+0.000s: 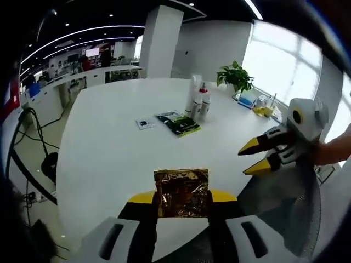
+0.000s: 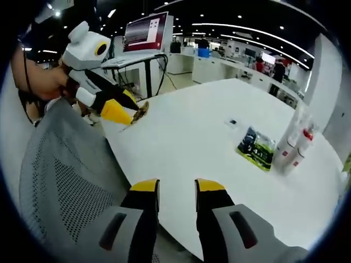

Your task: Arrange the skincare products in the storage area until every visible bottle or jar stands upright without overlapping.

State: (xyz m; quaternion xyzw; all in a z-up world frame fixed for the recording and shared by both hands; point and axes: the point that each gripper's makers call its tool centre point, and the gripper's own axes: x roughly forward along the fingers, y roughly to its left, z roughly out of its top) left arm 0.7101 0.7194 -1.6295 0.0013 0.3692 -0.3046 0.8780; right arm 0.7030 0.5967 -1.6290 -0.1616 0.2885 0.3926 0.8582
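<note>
A large white table (image 1: 109, 142) is seen in an open office with dark ceiling and lines of ceiling lights. Bright windows are seen on one side, and a white pillar (image 1: 159, 41) stands behind the table. A potted plant (image 1: 235, 75) is placed at the far edge of the table, near the windows. Desks with a monitor (image 2: 145, 32) are seen in the right gripper view, beyond the table edge. A grey mesh chair back (image 2: 60, 181) is seen just beside the table, below the grippers.

The left gripper (image 1: 184, 200) is held low over the near edge of the table. Its jaws are closed on a gold foil packet (image 1: 182, 192), which is kept upright between the yellow tips. In the right gripper view the same gripper is held by a hand (image 2: 46, 82) at the upper left, over the table edge.

The right gripper (image 2: 177, 186) is held over the near table edge, with its jaws apart and nothing between them. In the left gripper view it comes in from the right.

A group of white bottles (image 1: 197, 101) stands upright near the far side of the table, close together. Just beside them a dark green packet (image 1: 178, 123) lies flat, and a small flat sachet (image 1: 144, 124) lies near it. What is inside the bottles cannot be told.
</note>
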